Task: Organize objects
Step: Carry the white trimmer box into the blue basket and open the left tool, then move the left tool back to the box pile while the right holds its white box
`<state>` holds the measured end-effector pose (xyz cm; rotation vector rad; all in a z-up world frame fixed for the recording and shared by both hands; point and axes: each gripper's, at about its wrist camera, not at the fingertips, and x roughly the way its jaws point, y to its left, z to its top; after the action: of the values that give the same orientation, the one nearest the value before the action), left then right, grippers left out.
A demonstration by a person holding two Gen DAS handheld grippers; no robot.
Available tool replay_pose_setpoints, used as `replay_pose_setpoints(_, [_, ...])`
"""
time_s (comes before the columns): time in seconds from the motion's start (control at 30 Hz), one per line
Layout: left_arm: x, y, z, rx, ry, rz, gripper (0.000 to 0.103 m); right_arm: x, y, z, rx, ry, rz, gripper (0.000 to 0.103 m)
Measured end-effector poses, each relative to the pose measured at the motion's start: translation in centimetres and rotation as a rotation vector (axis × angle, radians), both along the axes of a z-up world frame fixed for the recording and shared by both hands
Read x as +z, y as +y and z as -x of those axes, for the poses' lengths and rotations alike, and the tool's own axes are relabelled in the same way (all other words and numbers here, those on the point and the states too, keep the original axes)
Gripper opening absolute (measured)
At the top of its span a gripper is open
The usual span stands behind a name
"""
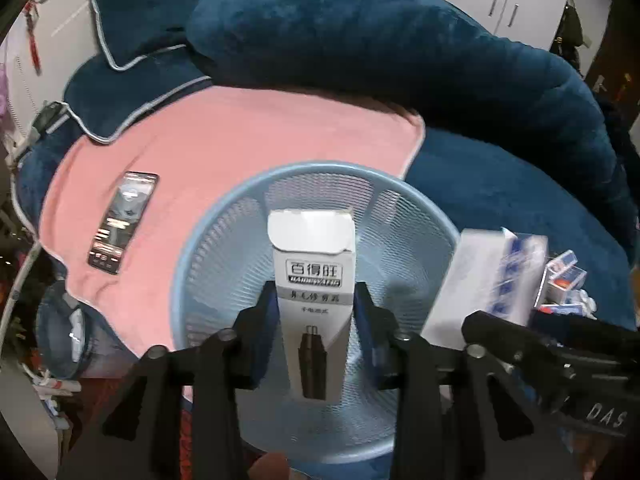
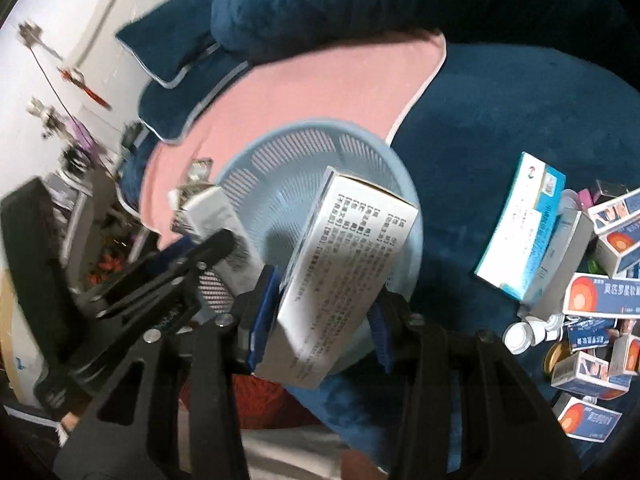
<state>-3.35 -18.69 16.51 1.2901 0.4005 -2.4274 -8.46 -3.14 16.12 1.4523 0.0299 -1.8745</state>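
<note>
Black fingers of the L gripper (image 1: 316, 292) filled the bottom of the left wrist view, w/ a white trimmer box (image 1: 310, 240) standing upright btwn the blue pads (image 1: 269, 312). Jaws were partway open. The left pad looked to be against the box and the right pad sat at or just off its edge, so I couldn't tell if the grip was firm. Box hung over the middle of the light-blue mesh basket (image 1: 208, 232), lower end down past the pads.

R gripper (image 2: 324, 300) was also partway open, w/ a tilted printed medicine box (image 2: 344, 264) btwn its pads. Left pad met the box; contact on the right side was too blurred to tell. That box hung over the basket's near right rim.

Basket sat across the pink towel (image 1: 240, 140)'s near right corner, partly on the blue plush cover (image 1: 500, 200). Phone (image 1: 122, 224) lay near the towel's left edge, well apart from the basket. Pile of small medicine boxes (image 2: 592, 296) lay on the cover right of the basket.
</note>
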Motion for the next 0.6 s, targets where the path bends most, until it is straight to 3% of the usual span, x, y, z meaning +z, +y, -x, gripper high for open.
replay_pose_setpoints(0.03, [0.0, 0.1, -0.1, 0.024, -0.002, 0.027, 0.073, -0.2, -0.5, 0.0, 0.003, 0.023, -0.03, 0.07])
replay_pose_setpoints(0.07, [0.1, 0.3, -0.2, 0.063, -0.002, 0.058, 0.081, -0.2, -0.7, 0.2, -0.007, 0.046, -0.042, 0.088])
replay_pose_setpoints(0.1, [0.2, 0.0, -0.4, 0.082, 0.006, 0.066, 0.092, -0.2, -0.6, 0.3, -0.024, 0.069, -0.047, 0.093])
replay_pose_setpoints(0.13, [0.3, 0.0, -0.5, 0.09, 0.019, 0.063, 0.096, -0.1, -0.3, 0.5, -0.037, 0.079, -0.044, 0.101])
replay_pose_setpoints(0.2, [0.3, -0.4, -0.6, 0.093, 0.031, 0.061, 0.1, 0.2, 0.6, 0.8, -0.048, 0.058, -0.02, 0.103])
replay_pose_setpoints(0.37, [0.3, 1.0, -0.3, 0.06, 0.006, 0.133, 0.1, 0.2, 1.1, 1.2, -0.075, 0.052, -0.011, 0.103])
replay_pose_setpoints(0.6, [0.3, 2.5, 0.7, 0.012, -0.003, 0.118, 0.101, -0.9, 3.6, 1.8, -0.143, 0.008, -0.038, 0.103])
